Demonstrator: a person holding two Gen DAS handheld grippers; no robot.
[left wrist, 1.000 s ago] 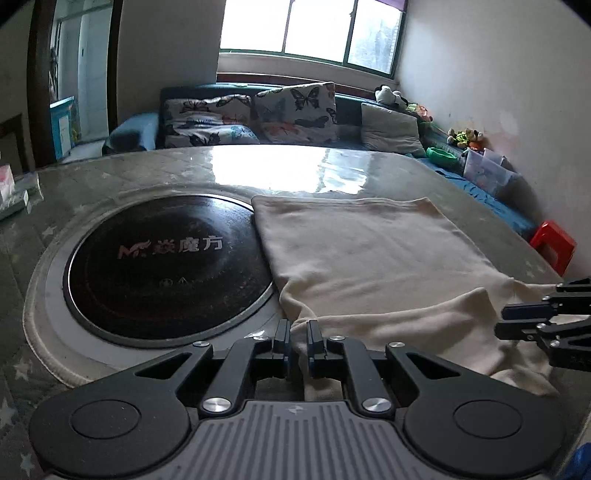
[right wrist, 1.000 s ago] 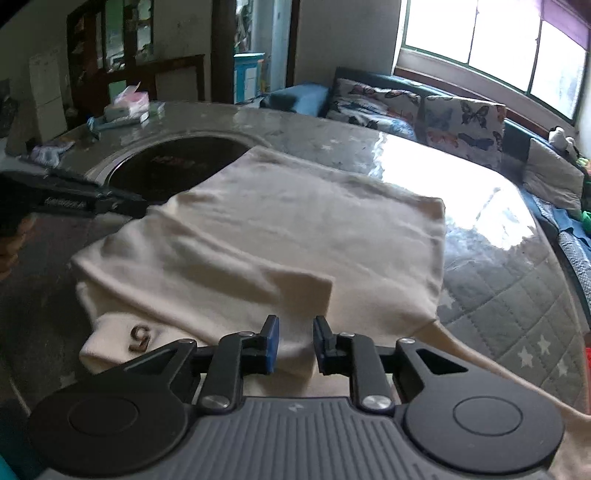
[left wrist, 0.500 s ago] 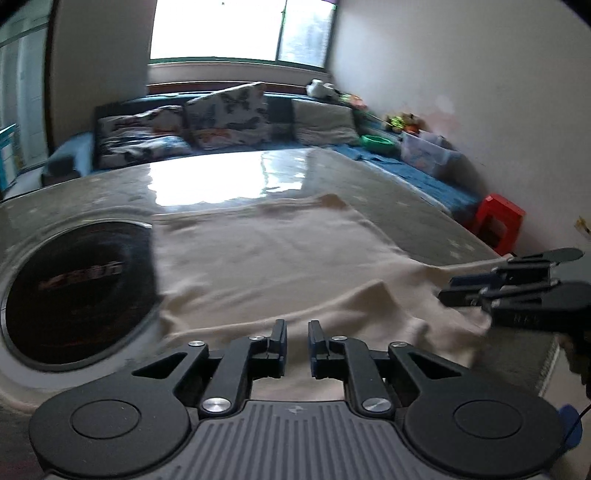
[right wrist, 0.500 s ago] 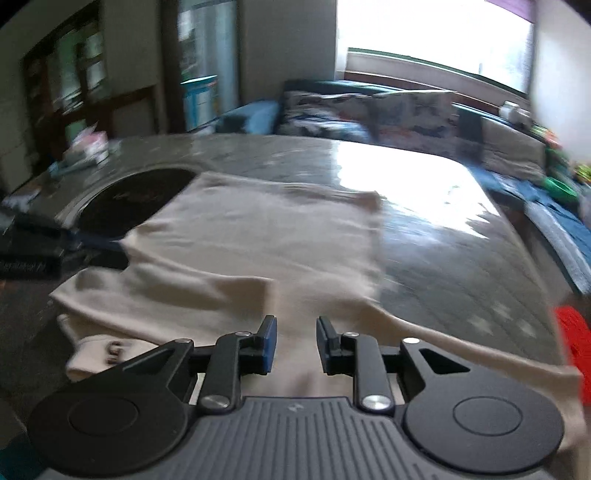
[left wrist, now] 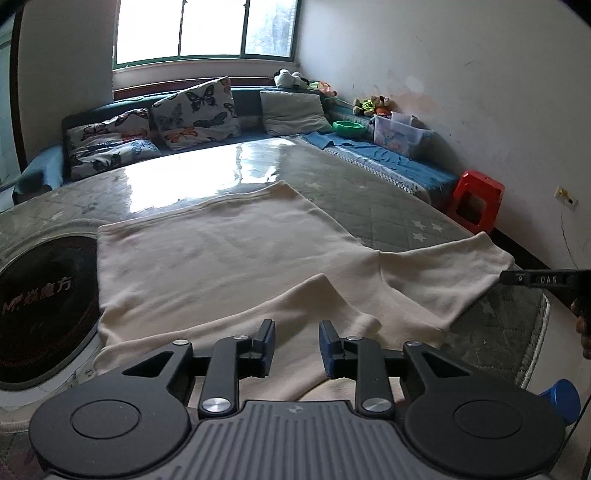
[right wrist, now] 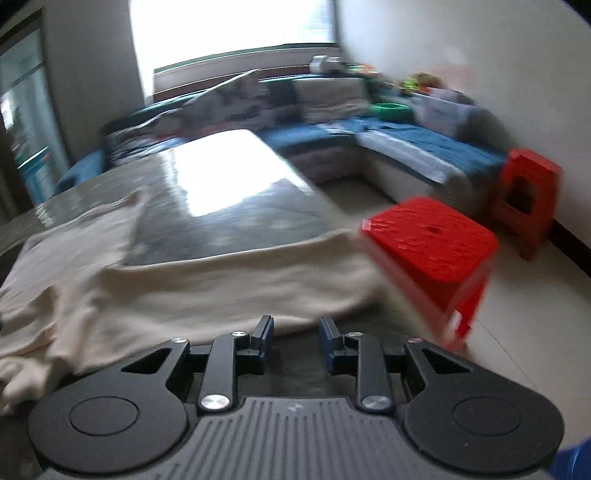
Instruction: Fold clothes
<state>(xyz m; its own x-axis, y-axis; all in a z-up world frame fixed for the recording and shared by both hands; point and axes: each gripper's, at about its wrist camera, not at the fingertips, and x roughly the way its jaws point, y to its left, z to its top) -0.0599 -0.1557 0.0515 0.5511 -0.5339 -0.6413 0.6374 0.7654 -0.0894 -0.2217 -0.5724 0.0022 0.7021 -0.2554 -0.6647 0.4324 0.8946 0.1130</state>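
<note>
A bright window [left wrist: 207,29] fills the top of the left wrist view, with a blue sofa [left wrist: 155,125] beneath it carrying butterfly-print cushions [left wrist: 195,109]. Along the right wall sit a clear plastic box [left wrist: 400,134], a green bowl [left wrist: 349,128] and a red stool [left wrist: 476,199]. The big table [left wrist: 388,210] in the middle has a glossy, star-quilted grey cover, and a round black hotplate [left wrist: 40,306] with white lettering is set into it at the left edge of the frame.

The cream garment [left wrist: 221,266] lies spread across the centre of the table, one sleeve [left wrist: 443,273] stretched out toward the right edge of the frame, and a folded flap lying over its near part. The left gripper [left wrist: 297,349] hovers low at the bottom centre, just above the garment's near hem, its blue-padded jaws spread apart with nothing between them.

At the far right of that view the right gripper's black tip [left wrist: 535,278] meets the sleeve end; contact there is too small to judge.

The right wrist view is blurred. There the right gripper [right wrist: 296,345] sits at the bottom centre with jaws apart and empty, the sleeve [right wrist: 229,291] lying just ahead of them. A second red stool [right wrist: 436,251] stands right of centre.
</note>
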